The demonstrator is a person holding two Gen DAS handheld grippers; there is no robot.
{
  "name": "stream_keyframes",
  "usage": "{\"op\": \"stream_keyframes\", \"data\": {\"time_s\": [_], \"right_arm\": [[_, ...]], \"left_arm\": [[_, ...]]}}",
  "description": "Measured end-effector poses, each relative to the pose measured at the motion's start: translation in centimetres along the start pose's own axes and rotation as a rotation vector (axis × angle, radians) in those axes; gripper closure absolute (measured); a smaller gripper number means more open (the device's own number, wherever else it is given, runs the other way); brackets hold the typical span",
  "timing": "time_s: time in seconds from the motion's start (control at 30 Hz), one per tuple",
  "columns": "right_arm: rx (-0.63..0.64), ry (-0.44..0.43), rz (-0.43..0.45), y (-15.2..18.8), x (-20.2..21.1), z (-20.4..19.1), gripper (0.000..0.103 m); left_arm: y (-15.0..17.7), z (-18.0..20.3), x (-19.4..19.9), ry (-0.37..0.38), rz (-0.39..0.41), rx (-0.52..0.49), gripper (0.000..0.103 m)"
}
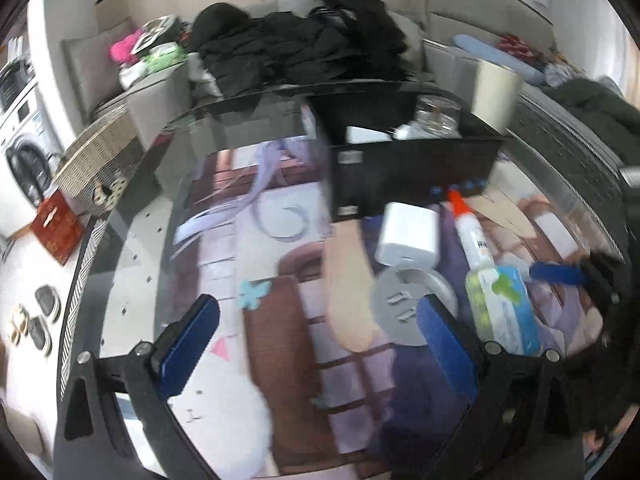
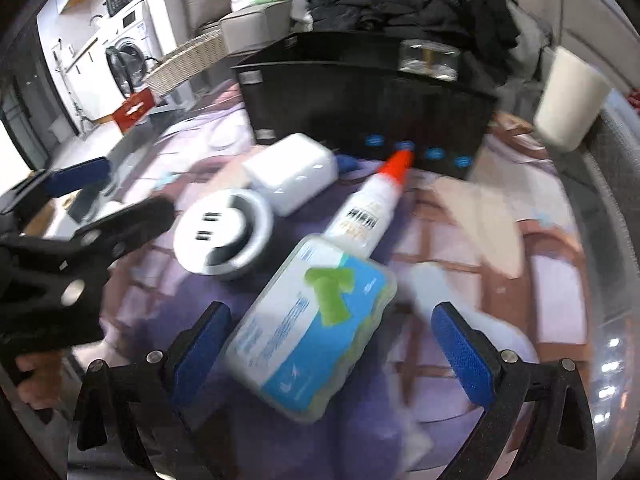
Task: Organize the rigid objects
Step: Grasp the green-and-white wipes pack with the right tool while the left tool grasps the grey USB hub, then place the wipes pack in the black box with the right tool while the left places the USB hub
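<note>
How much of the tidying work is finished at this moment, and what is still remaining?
Done: a glass jar already sits in the black box. In hand: nothing; the right hand-held gripper is open around the blue-green case, and the left hand-held gripper is open too. Left on the table: white charger, round grey disc, glue bottle and the case.
</note>
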State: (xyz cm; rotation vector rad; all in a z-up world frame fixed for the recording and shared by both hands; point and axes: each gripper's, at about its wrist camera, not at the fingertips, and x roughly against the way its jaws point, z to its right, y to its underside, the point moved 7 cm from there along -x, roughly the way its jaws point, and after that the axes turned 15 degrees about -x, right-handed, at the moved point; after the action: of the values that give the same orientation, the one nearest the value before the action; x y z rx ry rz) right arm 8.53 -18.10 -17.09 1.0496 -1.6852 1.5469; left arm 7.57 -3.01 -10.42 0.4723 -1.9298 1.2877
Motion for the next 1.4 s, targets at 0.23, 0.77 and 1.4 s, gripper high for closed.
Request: {"op": "stream_keyframes", "data": {"time_s": [0.23, 0.77, 1.4], "right_arm": [[-0.018, 0.021, 0.048, -1.1, 0.4, 3.6, 0.035], [-0.048, 0.032, 0.023, -1.6, 1.3, 6.1, 0.041], [0.051, 0.003, 0.127, -1.9, 3.6, 3.4, 0.047]], "left_arm": [[-0.9, 2.7, -1.6, 0.017, -0.042, -0.058, 0.003], [-0.9, 3.7, -3.9, 0.026, -0.069, -0.091, 0.013], [-2.3, 3.1, -0.4, 0.124, 0.024, -0.062, 0.046]]}}
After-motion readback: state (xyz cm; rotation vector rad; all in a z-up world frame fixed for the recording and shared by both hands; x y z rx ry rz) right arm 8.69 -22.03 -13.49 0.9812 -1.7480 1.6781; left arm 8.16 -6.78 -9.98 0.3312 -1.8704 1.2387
